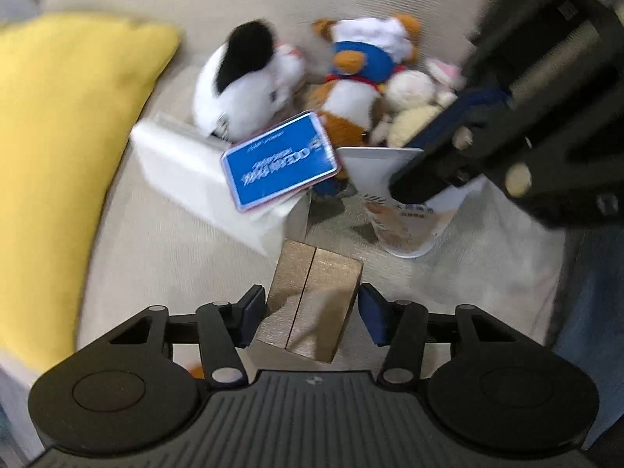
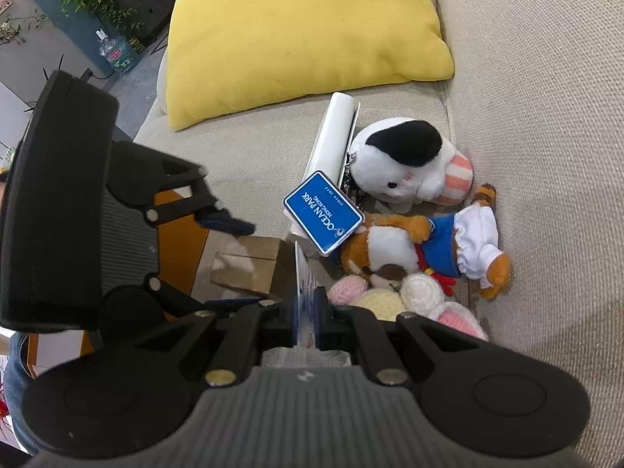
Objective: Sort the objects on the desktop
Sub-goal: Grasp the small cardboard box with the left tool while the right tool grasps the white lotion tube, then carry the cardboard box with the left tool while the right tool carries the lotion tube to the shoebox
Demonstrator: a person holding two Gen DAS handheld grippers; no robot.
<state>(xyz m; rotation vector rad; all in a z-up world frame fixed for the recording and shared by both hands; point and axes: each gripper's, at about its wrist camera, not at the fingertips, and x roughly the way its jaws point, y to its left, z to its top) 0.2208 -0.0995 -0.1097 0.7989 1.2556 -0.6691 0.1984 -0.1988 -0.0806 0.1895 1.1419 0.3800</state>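
Right wrist: right tool (image 2: 307, 319) pinches paper cup (image 1: 405, 214) rim; contents unseen.

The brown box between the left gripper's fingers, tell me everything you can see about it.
The brown box looks like cardboard or kraft paper, with a dark seam running down the middle of its top face. It sits tilted on the beige sofa cushion, just in front of a white box and near a printed paper cup. The left gripper straddles it, blue pads at either side; a slight gap shows on the right, so it does not look clamped yet.
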